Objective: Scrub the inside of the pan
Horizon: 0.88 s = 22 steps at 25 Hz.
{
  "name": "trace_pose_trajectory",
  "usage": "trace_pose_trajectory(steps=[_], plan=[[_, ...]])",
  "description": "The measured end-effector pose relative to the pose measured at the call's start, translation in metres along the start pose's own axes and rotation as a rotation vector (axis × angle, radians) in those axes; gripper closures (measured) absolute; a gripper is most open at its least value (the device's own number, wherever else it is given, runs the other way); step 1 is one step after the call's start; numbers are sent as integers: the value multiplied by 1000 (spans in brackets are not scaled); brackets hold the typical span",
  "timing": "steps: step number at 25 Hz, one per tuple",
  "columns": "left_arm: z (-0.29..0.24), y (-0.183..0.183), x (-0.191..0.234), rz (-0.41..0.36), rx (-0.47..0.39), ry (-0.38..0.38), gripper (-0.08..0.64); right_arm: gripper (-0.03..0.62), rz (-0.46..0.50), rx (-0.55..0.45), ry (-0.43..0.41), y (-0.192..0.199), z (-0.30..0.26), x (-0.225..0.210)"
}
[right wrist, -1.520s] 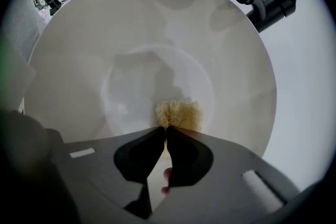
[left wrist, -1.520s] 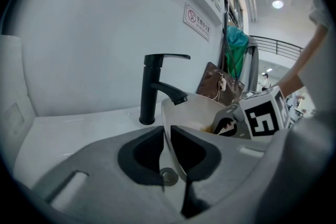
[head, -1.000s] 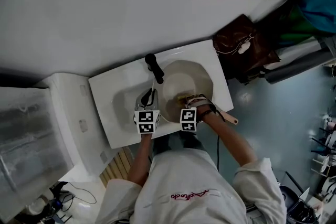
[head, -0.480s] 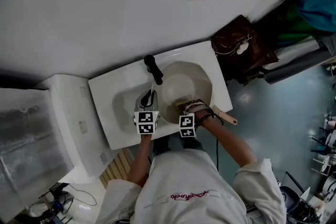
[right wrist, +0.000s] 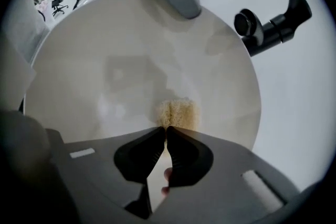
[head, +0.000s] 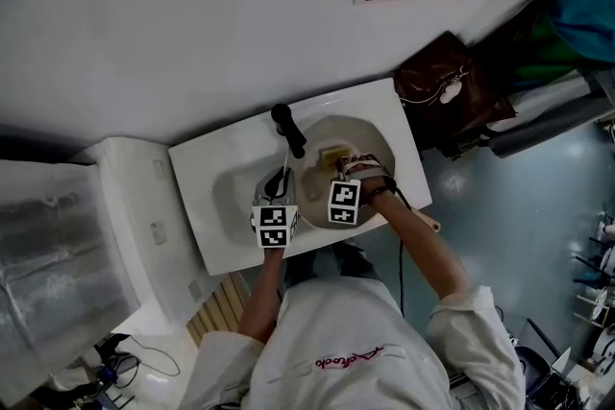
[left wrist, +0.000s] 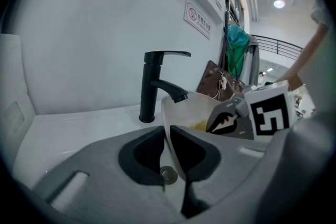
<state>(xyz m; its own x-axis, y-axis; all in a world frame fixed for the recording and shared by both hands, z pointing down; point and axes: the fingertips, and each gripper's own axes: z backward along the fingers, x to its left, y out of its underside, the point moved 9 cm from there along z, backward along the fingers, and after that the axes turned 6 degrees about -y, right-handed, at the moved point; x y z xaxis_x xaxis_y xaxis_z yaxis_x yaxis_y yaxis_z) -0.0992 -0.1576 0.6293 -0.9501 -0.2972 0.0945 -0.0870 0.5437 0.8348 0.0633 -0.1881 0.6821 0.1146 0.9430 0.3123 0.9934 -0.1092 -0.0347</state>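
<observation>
Since a second ago, our right gripper (head: 338, 160) has slid across the pan (head: 370, 141) toward the black faucet (head: 288, 130). The pan lies in the white sink (head: 197, 182), close against the wall. In the left gripper view, our left gripper (left wrist: 167, 131) has its fingers clenched on the pan's rim. In the right gripper view, the fingers pinch a yellow sponge (right wrist: 177, 113) against the pan's inside.

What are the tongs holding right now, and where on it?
Left tongs clamp the pan by its rim. Right tongs pinch the yellow scrub pad by its near edge, against the pan's inside.
</observation>
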Motion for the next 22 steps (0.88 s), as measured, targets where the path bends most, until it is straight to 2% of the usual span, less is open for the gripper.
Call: trace_pose_trajectory(steps=[7, 22], plan=[[0, 0, 1, 17, -1, -16, 532, 568, -47, 29, 44, 3, -12, -41], [0, 0, 1, 21, -2, -12, 534, 568, -66, 79, -17, 22, -23, -32]])
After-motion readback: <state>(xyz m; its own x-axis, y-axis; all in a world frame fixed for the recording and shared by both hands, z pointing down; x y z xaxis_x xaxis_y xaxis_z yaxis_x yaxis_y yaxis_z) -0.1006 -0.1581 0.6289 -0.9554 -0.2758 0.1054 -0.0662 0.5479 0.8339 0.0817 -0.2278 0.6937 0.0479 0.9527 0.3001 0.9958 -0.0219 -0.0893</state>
